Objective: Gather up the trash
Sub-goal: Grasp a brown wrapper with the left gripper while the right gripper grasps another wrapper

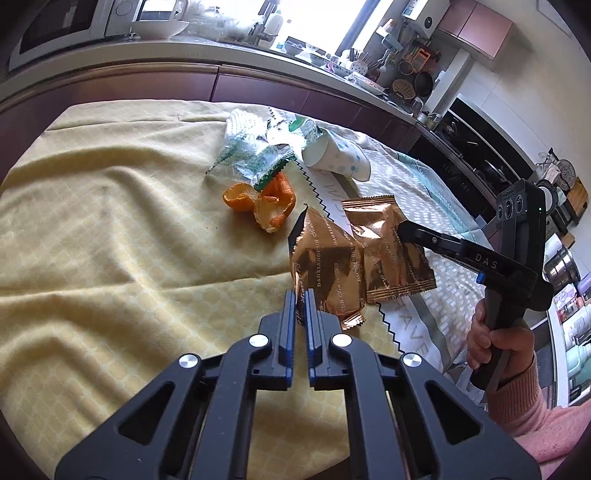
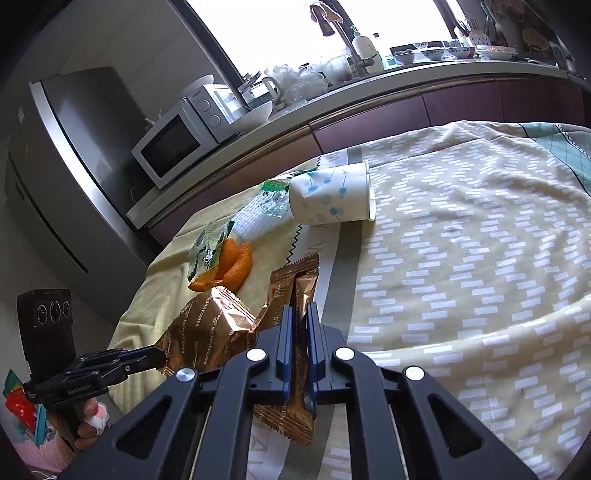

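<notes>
Left claw (image 1: 301, 308): clenched on a crinkled copper foil snack wrapper (image 1: 325, 262) (corner only).
Right claw (image 2: 300, 325): grasping the second copper foil wrapper (image 2: 295, 291).

A long kitchen counter (image 2: 369, 86) with dark maroon cabinet fronts (image 2: 461, 107) ran behind the cloth-covered bench (image 2: 461, 229). Bright daylight poured through a window (image 2: 280, 33) above it, washing out the glass. A white microwave (image 2: 173, 144) sat at the counter's end beside a tall steel refrigerator (image 2: 70, 158). Pans (image 1: 421, 83) hung on the far wall.
</notes>
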`<state>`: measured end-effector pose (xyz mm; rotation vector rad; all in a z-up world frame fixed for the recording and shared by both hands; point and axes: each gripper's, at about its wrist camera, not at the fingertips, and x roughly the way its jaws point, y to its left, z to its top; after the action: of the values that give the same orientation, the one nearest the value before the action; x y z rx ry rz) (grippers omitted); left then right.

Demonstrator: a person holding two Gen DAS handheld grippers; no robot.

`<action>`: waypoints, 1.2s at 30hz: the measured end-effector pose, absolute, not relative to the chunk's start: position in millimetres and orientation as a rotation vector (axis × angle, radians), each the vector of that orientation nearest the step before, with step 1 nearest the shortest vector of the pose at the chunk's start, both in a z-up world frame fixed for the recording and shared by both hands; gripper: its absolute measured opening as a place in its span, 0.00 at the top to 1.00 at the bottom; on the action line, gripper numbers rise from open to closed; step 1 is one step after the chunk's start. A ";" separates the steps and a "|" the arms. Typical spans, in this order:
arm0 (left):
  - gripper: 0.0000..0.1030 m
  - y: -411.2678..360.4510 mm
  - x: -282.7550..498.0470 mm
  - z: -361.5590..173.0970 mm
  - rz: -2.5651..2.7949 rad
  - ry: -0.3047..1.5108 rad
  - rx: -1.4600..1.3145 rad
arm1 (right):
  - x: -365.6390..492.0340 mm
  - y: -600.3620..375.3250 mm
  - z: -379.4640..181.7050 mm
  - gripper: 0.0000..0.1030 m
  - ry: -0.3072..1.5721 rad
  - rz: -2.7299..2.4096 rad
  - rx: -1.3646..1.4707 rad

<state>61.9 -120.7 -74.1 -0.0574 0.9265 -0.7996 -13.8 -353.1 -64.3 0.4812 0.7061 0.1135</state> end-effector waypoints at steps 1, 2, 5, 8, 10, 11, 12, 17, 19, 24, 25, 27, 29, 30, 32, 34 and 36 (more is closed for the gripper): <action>0.96 -118.9 60.4 -72.5 -0.800 0.917 -0.051 | -14.6 -352.5 -62.8 0.96 0.703 0.113 0.479; 0.97 -116.9 58.7 -70.0 -0.800 0.909 -0.046 | -15.9 -352.2 -60.7 0.96 0.698 0.115 0.476; 0.97 -107.9 52.8 -64.0 -0.792 0.875 -0.028 | -19.4 -348.5 -52.7 0.97 0.678 0.117 0.458; 0.97 -98.0 48.2 -58.1 -0.776 0.846 -0.014 | -21.4 -343.5 -43.8 0.97 0.659 0.123 0.441; 0.97 -90.6 45.4 -53.7 -0.763 0.827 -0.007 | -22.2 -339.6 -38.3 0.97 0.647 0.132 0.431; 0.97 -86.0 43.8 -51.7 -0.758 0.818 -0.007 | -22.5 -337.4 -35.7 0.97 0.641 0.136 0.425; 0.97 -81.3 42.5 -49.3 -0.753 0.809 -0.008 | -22.8 -334.8 -33.3 0.97 0.636 0.142 0.419; 0.97 -63.6 37.7 -39.2 -0.712 0.761 0.003 | -17.5 -318.5 -22.8 0.97 0.617 0.184 0.401; 0.97 -55.1 35.3 -34.9 -0.700 0.745 0.004 | -14.2 -310.2 -19.3 0.97 0.612 0.203 0.393; 0.97 -35.0 31.8 -25.6 -0.661 0.711 0.000 | -2.9 -288.4 -12.5 0.97 0.603 0.263 0.376; 0.97 -31.0 30.8 -24.1 -0.653 0.705 0.000 | 0.0 -283.7 -11.5 0.97 0.603 0.277 0.374; 0.98 -21.1 29.7 -20.6 -0.638 0.694 -0.006 | 5.3 -273.4 -9.6 0.97 0.602 0.304 0.367; 0.98 -11.0 28.8 -17.4 -0.616 0.685 -0.013 | 11.1 -262.2 -7.5 0.97 0.602 0.327 0.352; 0.98 -5.7 28.4 -15.7 -0.606 0.680 -0.016 | 14.5 -257.0 -6.8 0.97 0.603 0.343 0.349; 0.98 4.3 27.9 -13.0 -0.584 0.670 -0.022 | 20.6 -247.7 -5.9 0.97 0.605 0.368 0.341; 0.98 15.3 27.2 -10.8 -0.564 0.663 -0.029 | 26.2 -237.7 -4.4 0.97 0.609 0.394 0.333; 0.98 25.1 26.5 -8.9 -0.544 0.657 -0.035 | 31.1 -228.0 -2.2 0.97 0.611 0.418 0.326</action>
<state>26.5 25.1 -8.9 -0.0354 0.6571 -0.5436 31.1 -228.0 -2.2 0.3259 0.6107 0.4180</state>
